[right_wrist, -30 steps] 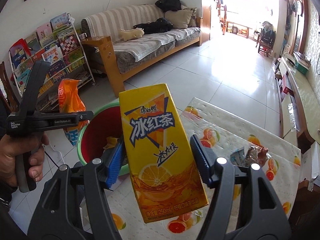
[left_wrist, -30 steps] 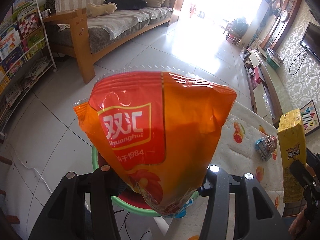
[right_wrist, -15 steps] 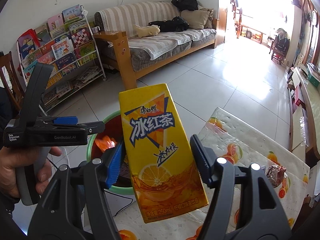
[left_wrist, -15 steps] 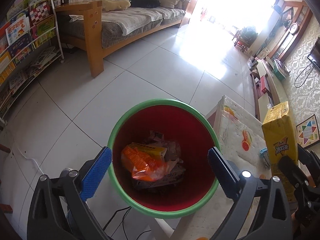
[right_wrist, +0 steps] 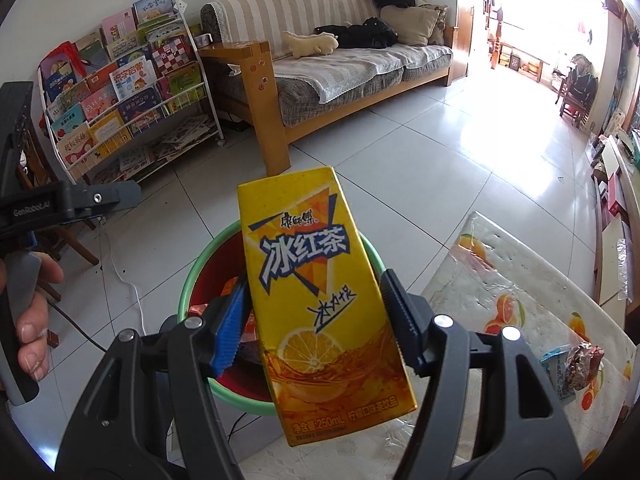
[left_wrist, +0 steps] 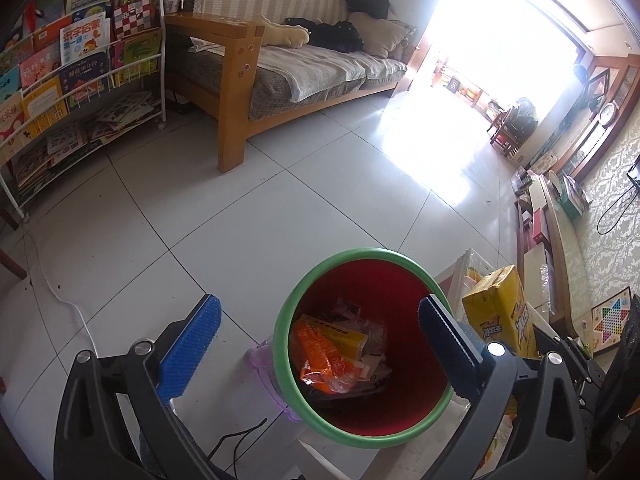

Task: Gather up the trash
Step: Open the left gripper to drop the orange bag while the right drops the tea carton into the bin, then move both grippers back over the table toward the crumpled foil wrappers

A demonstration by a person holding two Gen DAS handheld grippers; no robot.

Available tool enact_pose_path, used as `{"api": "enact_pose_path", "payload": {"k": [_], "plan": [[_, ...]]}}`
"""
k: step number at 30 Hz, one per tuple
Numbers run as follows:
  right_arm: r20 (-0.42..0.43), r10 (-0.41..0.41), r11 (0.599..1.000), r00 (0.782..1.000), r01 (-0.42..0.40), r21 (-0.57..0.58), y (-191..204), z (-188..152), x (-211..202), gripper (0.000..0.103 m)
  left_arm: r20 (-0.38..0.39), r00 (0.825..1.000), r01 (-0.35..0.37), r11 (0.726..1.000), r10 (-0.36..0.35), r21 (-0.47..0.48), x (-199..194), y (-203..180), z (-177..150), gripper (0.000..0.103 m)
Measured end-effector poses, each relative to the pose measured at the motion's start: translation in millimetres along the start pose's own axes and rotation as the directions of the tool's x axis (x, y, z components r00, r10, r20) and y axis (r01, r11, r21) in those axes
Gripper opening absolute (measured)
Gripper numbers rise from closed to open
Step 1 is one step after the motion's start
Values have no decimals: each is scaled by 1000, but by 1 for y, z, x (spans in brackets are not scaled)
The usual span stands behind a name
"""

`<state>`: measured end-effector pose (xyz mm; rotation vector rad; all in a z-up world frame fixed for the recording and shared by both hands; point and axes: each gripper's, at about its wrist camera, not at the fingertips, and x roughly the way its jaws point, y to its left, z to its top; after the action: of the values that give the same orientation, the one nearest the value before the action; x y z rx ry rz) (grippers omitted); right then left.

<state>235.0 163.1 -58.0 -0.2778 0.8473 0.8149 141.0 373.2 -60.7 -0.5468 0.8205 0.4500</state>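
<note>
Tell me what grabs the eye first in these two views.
The yellow tea carton fills the middle of the right wrist view, clamped between the right gripper's fingers above the bin. That green-rimmed red bin sits on the floor beside the table, an orange wrapper lying inside it. The left gripper stands open and empty over it.

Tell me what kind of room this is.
A home living room, most likely: a striped sofa with a wooden frame, a wire rack of children's books, a tiled floor, and a TV bench along the wall.
</note>
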Motion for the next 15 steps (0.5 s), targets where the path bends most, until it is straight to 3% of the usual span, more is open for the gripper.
{"api": "enact_pose_path", "payload": {"k": [8, 11, 15], "plan": [[-51, 18, 1000, 999, -19, -21, 20, 5, 24, 65, 15, 1000, -26, 999, 26, -21, -9, 21, 1, 95], [-50, 19, 999, 999, -20, -27, 23, 6, 22, 90, 22, 999, -29, 999, 30, -31, -11, 25, 1, 95], [-26, -3, 999, 1000, 1, -54, 27, 6, 12, 98, 27, 999, -22, 999, 23, -39, -13, 25, 2, 95]]}}
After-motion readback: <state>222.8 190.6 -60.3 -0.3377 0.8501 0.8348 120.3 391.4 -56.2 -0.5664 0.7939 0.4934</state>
